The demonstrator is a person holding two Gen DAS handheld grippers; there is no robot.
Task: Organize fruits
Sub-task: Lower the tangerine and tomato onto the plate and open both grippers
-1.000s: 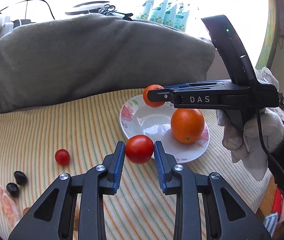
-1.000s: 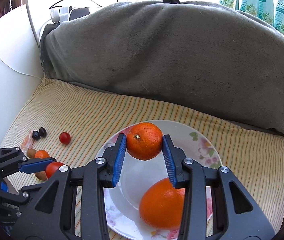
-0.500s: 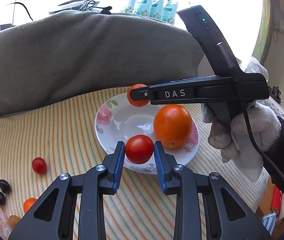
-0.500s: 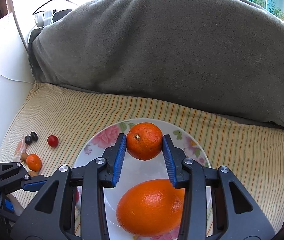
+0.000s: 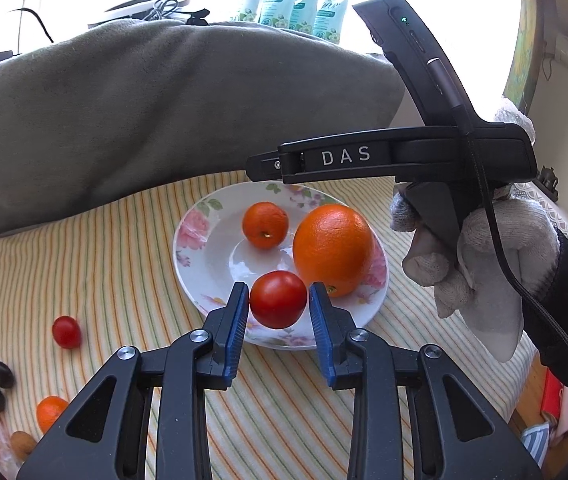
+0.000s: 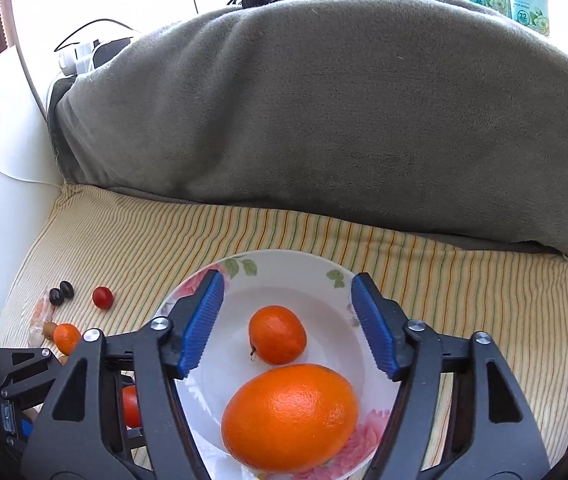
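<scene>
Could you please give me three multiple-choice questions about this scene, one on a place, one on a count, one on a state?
1. Where does the small mandarin lie?
A. on the flowered plate
B. on the grey blanket
C. on the striped cloth

2. How many orange-coloured fruits lie on the plate?
A. one
B. two
C. four

3. What is between the right hand-held gripper's blue pads?
A. the big orange
B. a tomato
C. nothing gripped

Answers:
1 A, it rests inside the rim.
2 B, the mandarin and the big orange.
3 C, the jaws are opening, clear of the mandarin.
</scene>
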